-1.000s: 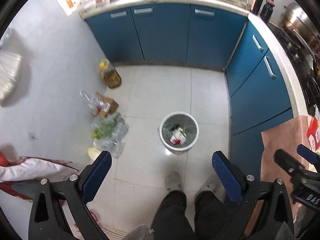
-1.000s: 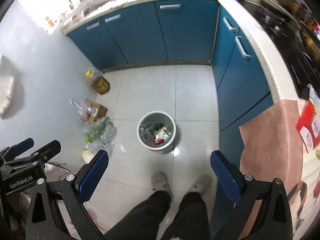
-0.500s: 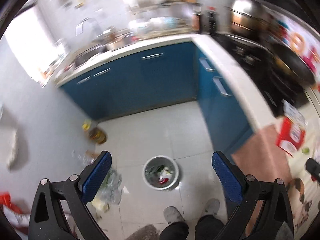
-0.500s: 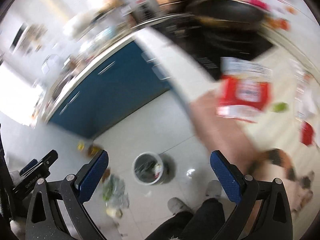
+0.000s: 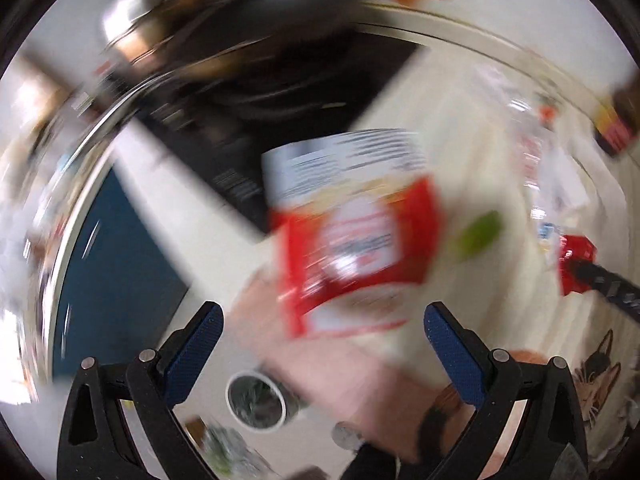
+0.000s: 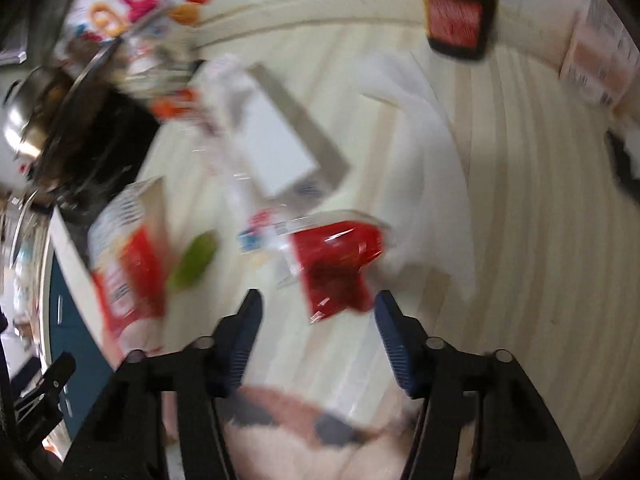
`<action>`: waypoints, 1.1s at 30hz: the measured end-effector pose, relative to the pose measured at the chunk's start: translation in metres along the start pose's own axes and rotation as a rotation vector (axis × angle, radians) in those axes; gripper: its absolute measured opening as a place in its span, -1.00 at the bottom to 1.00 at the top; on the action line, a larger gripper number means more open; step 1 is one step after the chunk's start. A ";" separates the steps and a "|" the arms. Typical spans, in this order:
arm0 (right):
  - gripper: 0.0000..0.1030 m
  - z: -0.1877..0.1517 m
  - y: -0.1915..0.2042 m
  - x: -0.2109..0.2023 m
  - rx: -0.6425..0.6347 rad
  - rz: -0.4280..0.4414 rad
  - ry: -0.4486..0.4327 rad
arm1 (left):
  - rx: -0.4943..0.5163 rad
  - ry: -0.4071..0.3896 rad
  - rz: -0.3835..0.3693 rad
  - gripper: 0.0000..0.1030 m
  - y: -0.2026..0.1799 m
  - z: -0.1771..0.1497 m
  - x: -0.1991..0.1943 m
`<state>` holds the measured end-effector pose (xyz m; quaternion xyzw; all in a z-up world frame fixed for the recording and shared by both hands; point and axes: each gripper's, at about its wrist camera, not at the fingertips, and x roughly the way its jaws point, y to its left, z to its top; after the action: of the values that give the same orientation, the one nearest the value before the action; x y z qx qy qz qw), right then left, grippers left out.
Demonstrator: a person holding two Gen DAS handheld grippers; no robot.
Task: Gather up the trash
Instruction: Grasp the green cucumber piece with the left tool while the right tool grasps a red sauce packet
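Note:
Both views are blurred by motion. A red and white food packet (image 5: 352, 236) lies on the cream counter, just ahead of my open, empty left gripper (image 5: 320, 344). It also shows in the right wrist view (image 6: 128, 264). A red crinkled wrapper (image 6: 336, 268) lies just ahead of my open, empty right gripper (image 6: 318, 320). It shows at the right in the left wrist view (image 5: 576, 260). A green scrap (image 6: 194, 260) lies between the two packets. The white trash bin (image 5: 256, 404) stands on the floor below the counter.
A black stove with a pan (image 5: 280, 52) is at the back left. A white box (image 6: 276, 140), a white cloth (image 6: 424, 152) and a dark bottle (image 6: 460, 12) sit on the counter. A pink mat (image 6: 304, 428) covers the near counter edge.
Both grippers have swung up and right from the floor and bin to the counter. The right gripper's jaws have narrowed. The packets now fill both views.

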<state>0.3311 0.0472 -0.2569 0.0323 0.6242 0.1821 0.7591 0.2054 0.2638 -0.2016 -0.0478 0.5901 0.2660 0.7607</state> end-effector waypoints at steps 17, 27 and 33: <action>-0.94 -0.011 -0.064 -0.007 0.073 -0.045 -0.077 | 0.344 0.097 -0.112 -0.70 -0.123 0.049 0.066; -0.96 -0.009 -0.049 -0.041 0.018 -0.021 -0.113 | 0.236 0.023 -0.179 -0.93 -0.099 0.029 0.017; -0.96 -0.013 -0.012 -0.073 -0.061 0.029 -0.154 | 0.119 -0.043 -0.218 -0.94 -0.060 0.005 -0.033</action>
<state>0.3103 0.0101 -0.1948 0.0318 0.5577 0.2090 0.8027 0.2318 0.2030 -0.1842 -0.0606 0.5797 0.1470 0.7992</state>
